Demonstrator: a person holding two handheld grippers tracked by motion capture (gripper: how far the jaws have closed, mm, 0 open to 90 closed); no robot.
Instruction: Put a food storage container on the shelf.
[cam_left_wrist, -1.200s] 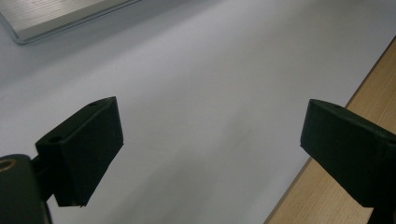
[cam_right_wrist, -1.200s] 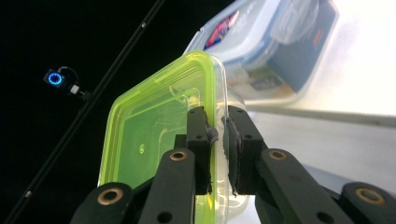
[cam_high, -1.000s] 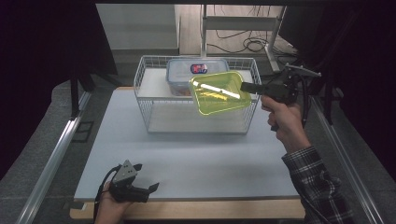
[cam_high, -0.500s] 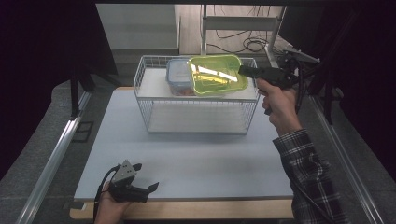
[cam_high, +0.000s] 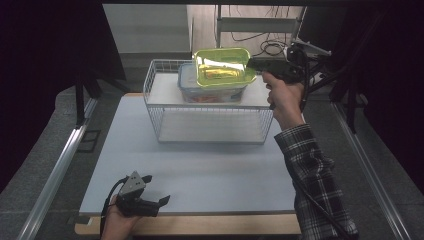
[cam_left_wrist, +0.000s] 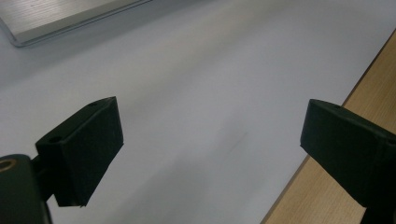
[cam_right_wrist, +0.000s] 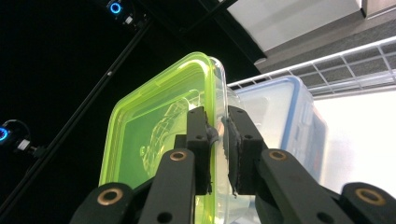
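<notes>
Now | right gripper (cam_right_wrist: 215, 135) clamps green-lidded box (cam_right_wrist: 159, 135) | left gripper (cam_left_wrist: 210, 144) wide, empty

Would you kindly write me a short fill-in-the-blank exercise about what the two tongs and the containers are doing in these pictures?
1. The right tongs are clamped on the rim of a container with a ____ lid.
2. The blue-lidded container sits inside a white wire ____.
3. The left tongs rest with jaws ____ near the table's front edge.

Missing words: green; basket; open
</notes>
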